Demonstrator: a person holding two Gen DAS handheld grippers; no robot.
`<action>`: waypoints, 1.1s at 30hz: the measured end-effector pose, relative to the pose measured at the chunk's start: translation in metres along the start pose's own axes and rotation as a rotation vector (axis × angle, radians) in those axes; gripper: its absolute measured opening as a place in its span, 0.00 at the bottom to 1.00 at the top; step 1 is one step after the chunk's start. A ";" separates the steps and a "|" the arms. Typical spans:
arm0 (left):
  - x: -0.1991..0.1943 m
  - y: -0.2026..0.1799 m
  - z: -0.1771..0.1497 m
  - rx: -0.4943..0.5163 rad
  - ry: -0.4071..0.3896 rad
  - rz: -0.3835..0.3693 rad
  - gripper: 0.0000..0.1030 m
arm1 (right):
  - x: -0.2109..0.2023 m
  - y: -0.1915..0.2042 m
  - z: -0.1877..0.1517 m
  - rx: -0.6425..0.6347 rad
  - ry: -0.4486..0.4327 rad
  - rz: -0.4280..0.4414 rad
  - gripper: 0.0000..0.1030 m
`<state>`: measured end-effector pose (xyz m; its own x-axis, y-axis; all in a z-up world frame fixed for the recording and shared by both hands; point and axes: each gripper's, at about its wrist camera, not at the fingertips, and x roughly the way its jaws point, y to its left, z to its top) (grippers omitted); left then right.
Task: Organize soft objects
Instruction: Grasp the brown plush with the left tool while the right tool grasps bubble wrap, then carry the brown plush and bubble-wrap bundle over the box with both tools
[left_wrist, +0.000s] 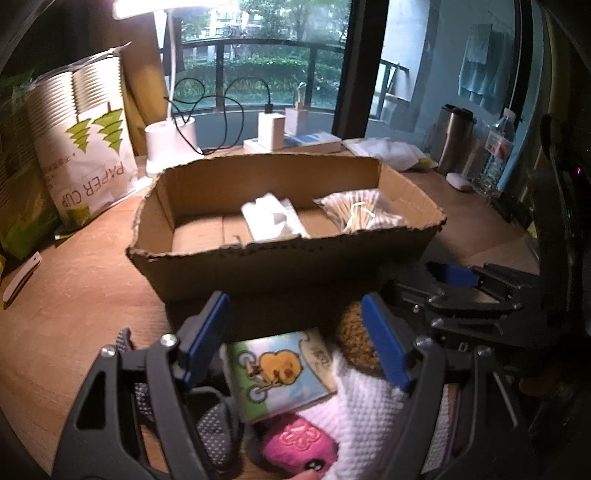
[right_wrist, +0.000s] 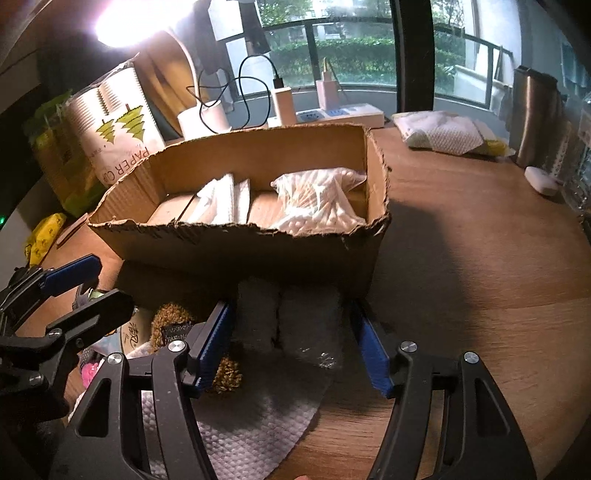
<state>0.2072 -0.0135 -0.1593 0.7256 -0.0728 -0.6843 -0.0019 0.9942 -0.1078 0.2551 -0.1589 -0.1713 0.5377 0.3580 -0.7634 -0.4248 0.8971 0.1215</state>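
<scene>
Fingers of the left gripper (left_wrist: 295, 339) stand released above a cartoon packet (left_wrist: 280, 373); the right gripper (right_wrist: 291, 343), also released, straddles a wrapped roll (right_wrist: 291, 321) before the cardboard box (right_wrist: 236, 251).

Pink plush (left_wrist: 301, 448) cut off, btm edge

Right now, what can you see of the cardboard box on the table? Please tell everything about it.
The cardboard box is brown corrugated card, open on top, with torn, ragged upper edges. It stands upright on the wooden table, long side toward the cameras. Inside lie a white tissue pack near the middle and a clear bag of cotton swabs at the right end. Soft items lie on the table against its near wall.
</scene>
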 end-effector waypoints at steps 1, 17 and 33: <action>0.002 -0.002 0.001 0.002 0.007 0.000 0.73 | -0.001 0.000 0.000 -0.001 -0.003 0.004 0.62; 0.035 -0.047 -0.002 0.082 0.107 -0.020 0.73 | -0.038 -0.038 -0.008 0.037 -0.090 0.001 0.53; 0.042 -0.062 -0.006 0.163 0.134 -0.022 0.42 | -0.055 -0.052 -0.009 0.067 -0.131 -0.002 0.53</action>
<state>0.2334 -0.0791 -0.1859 0.6259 -0.0940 -0.7742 0.1322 0.9911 -0.0135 0.2411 -0.2275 -0.1412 0.6306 0.3833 -0.6749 -0.3766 0.9114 0.1657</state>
